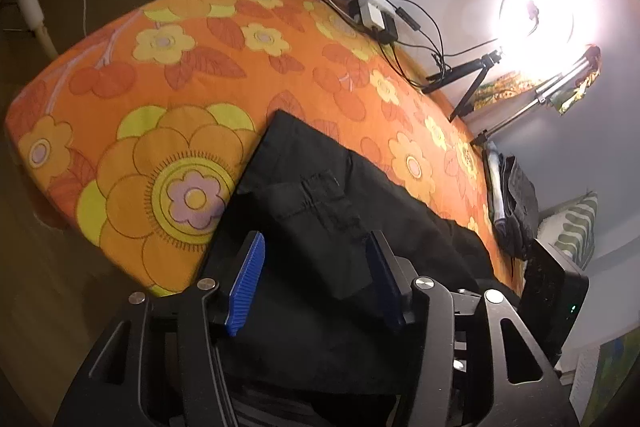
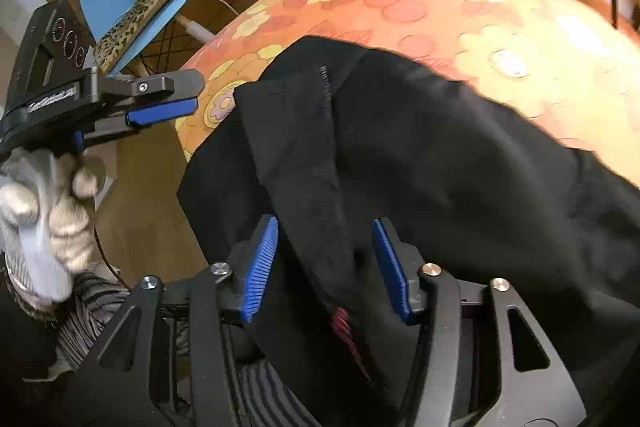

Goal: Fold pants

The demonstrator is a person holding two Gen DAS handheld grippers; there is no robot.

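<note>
No readable text or labels anywhere.

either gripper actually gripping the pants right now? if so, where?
No. Both the left gripper and the right gripper stand open over the black pants; fabric lies between the pads but isn't pinched.

A bed (image 1: 208,39) in an orange flowered sheet carries black pants (image 1: 320,187) at its near edge, adapters and cables (image 1: 372,13) at the far edge, folded clothes (image 1: 516,207) beside.
</note>
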